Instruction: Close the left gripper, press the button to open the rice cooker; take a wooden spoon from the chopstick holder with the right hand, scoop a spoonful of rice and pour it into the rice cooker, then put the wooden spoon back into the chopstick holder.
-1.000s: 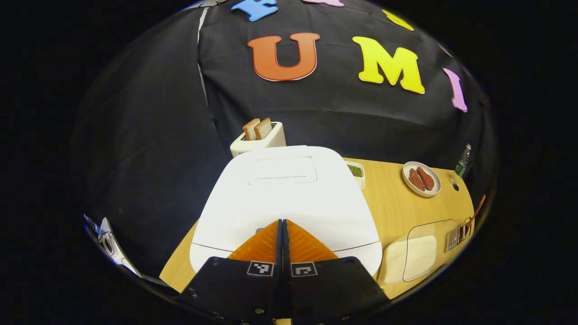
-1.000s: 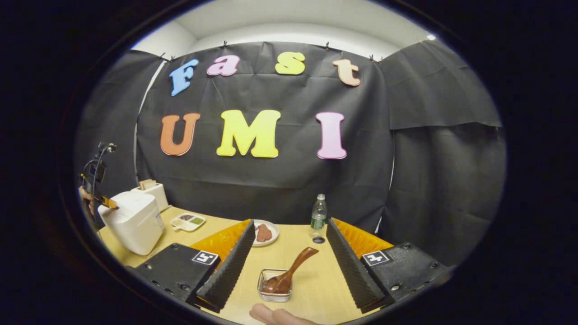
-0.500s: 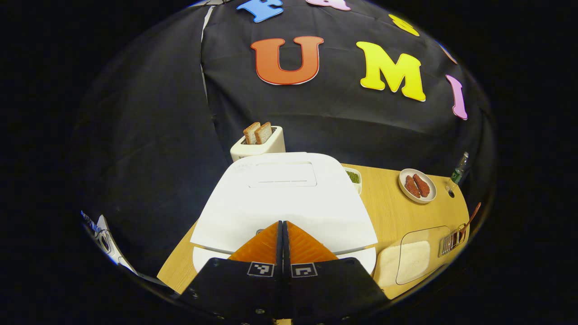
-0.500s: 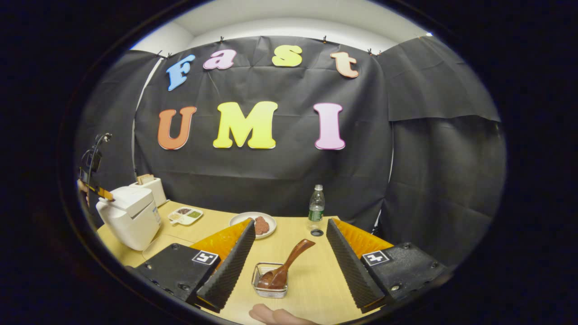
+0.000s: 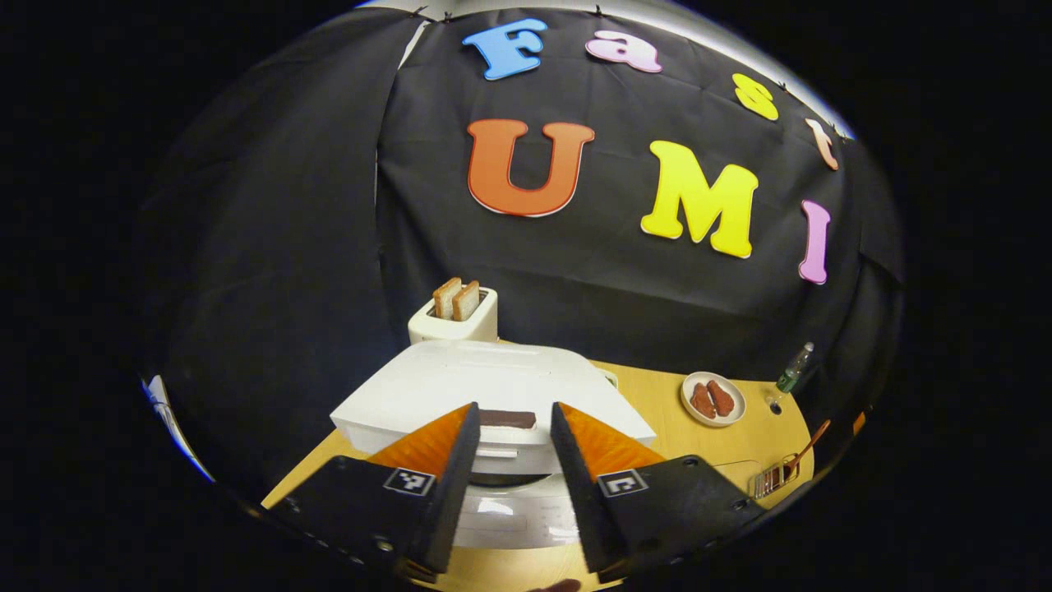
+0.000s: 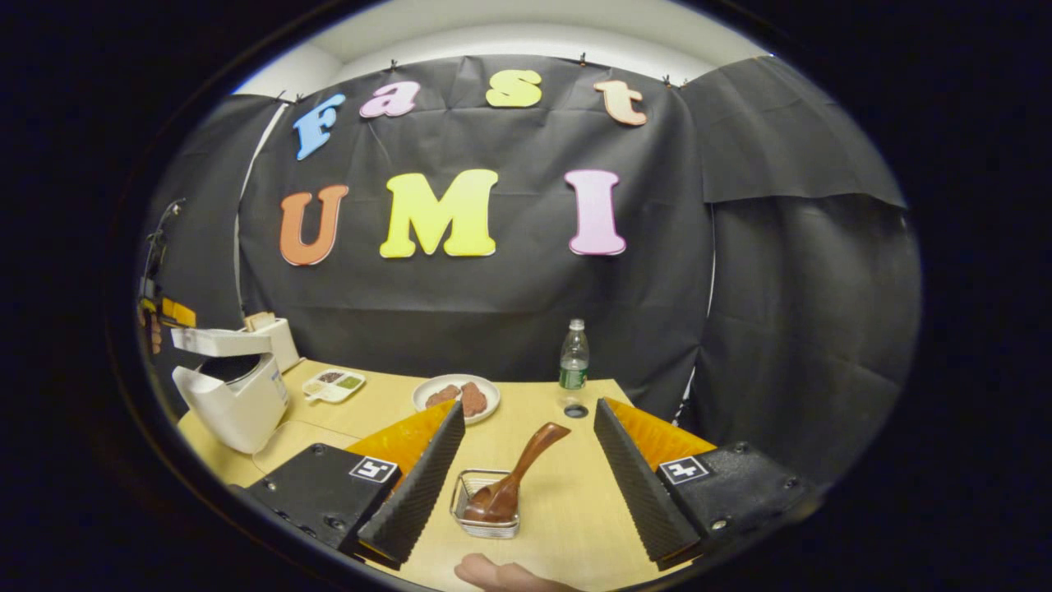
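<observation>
Bare table [image 6: 567, 501] rings the chopstick holder [image 6: 483, 503] (wooden spoon [image 6: 516, 473] leaning out).

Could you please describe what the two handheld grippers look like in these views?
Each gripper, left and right, has black angular finger mounts, each bearing a small square black-and-white tag. The fingers are wedge-shaped, tapering toward the tip, with ribbed inner faces. A fingertip of the person's hand shows below the right gripper; no sleeve is visible.
</observation>
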